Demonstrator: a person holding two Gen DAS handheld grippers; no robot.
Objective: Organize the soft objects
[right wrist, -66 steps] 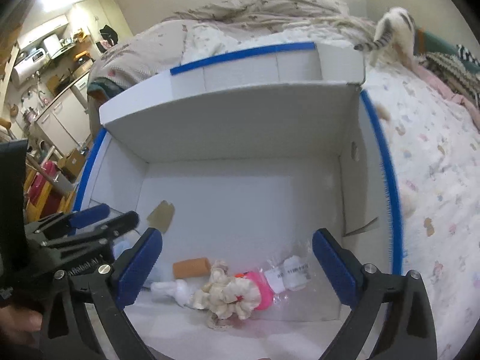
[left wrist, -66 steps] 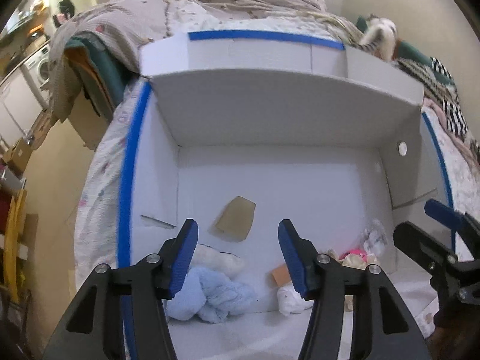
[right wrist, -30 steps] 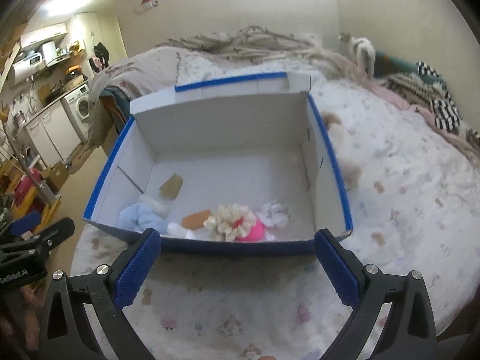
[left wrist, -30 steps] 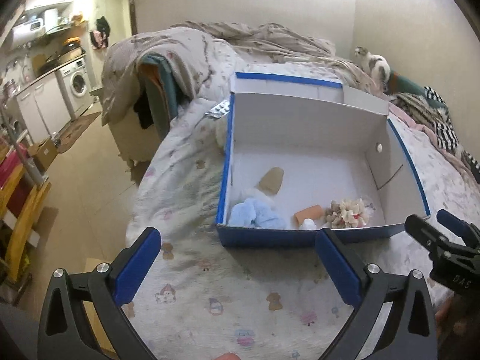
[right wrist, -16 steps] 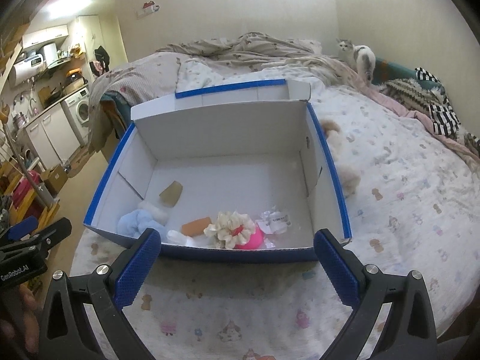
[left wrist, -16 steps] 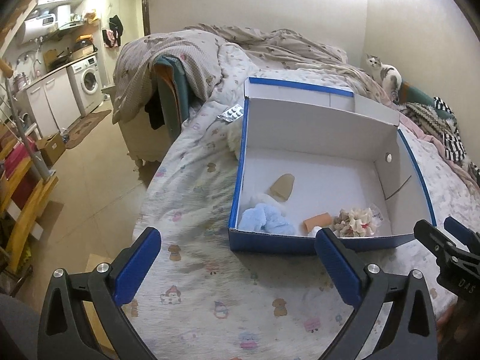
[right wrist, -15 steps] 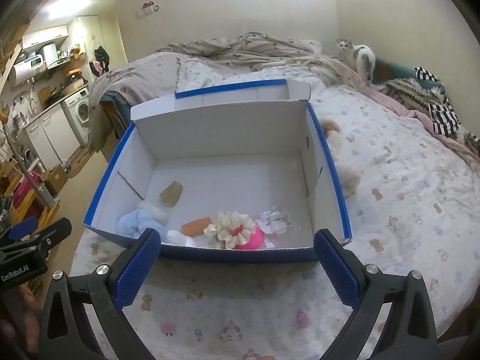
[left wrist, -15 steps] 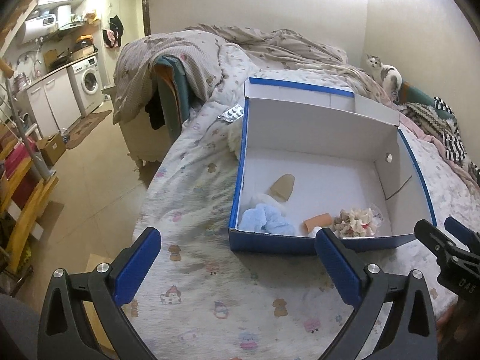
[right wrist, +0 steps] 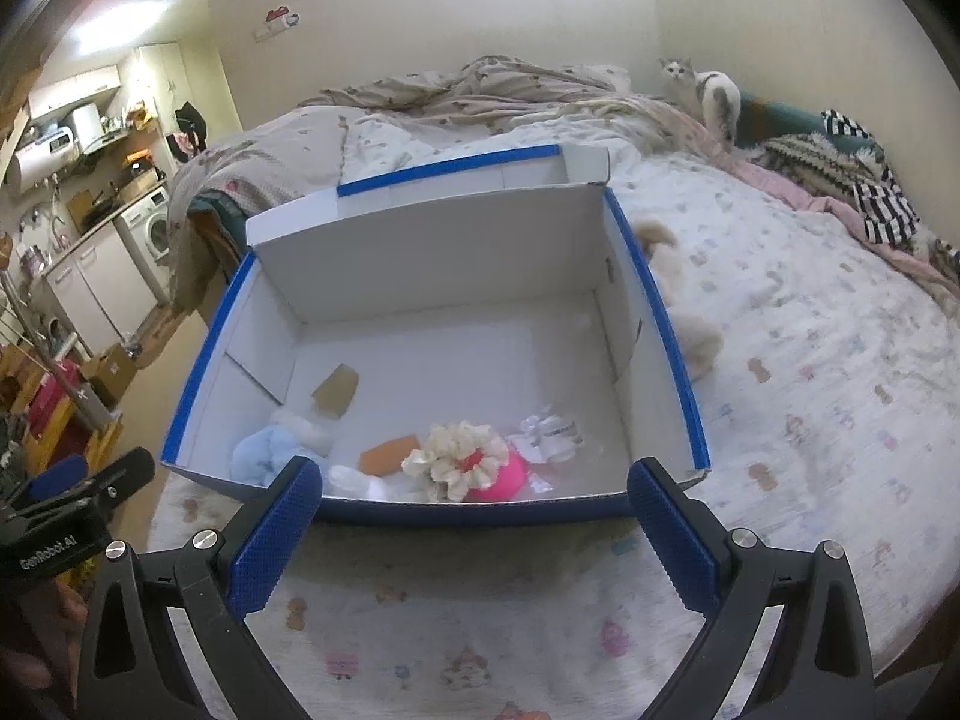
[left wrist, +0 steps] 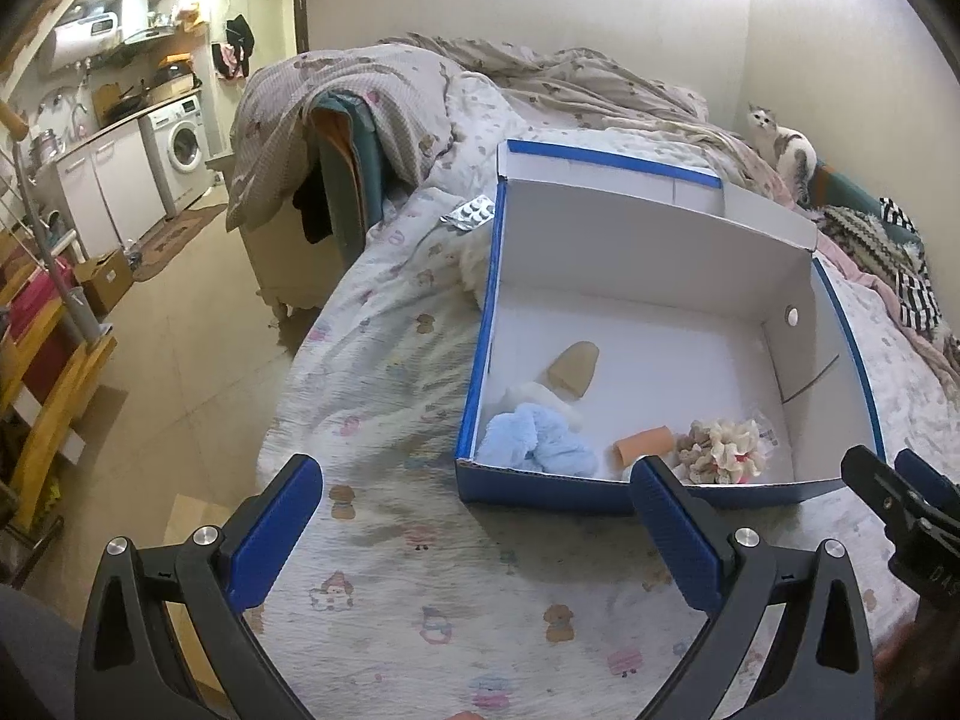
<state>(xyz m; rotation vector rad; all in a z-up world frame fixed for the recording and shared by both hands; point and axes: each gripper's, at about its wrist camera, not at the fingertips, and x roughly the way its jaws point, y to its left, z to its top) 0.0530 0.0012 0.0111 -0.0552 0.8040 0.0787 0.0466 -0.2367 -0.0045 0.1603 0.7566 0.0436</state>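
We find the left hand-held gripper [left wrist: 474,510] with its blue ribbed pads spread wide and nothing between them, poised above the bed's quilted white cover printed with small cartoon figures [left wrist: 420,588], short of the box.

The open cardboard box, white inside with blue outer walls and rim [right wrist: 678,360], rests on that cover, its rear flap standing upright. All the soft objects lie along its near wall. From the left we note: a fluffy pale-blue cloth, crumpled [right wrist: 264,456], with a tuft of white fleece [right wrist: 303,423] touching its far side; a flat tan piece with a rounded end [right wrist: 336,390], lying apart further back; a small white wad [right wrist: 354,480] against the near wall; an orange foam-like block, oblong [right wrist: 389,455]; a cream ruffled scrunchie [right wrist: 456,459] resting on a bright pink rounded item [right wrist: 507,477]; and a crinkled clear plastic wrapper with a printed label [right wrist: 552,435].

The right hand-held gripper [right wrist: 474,510] is likewise fully parted and empty, held before the box's near wall.

Beside the box's right wall lies a fluffy beige plush object [right wrist: 690,324]. A white and grey cat [right wrist: 708,93] stands at the far end of the bed.
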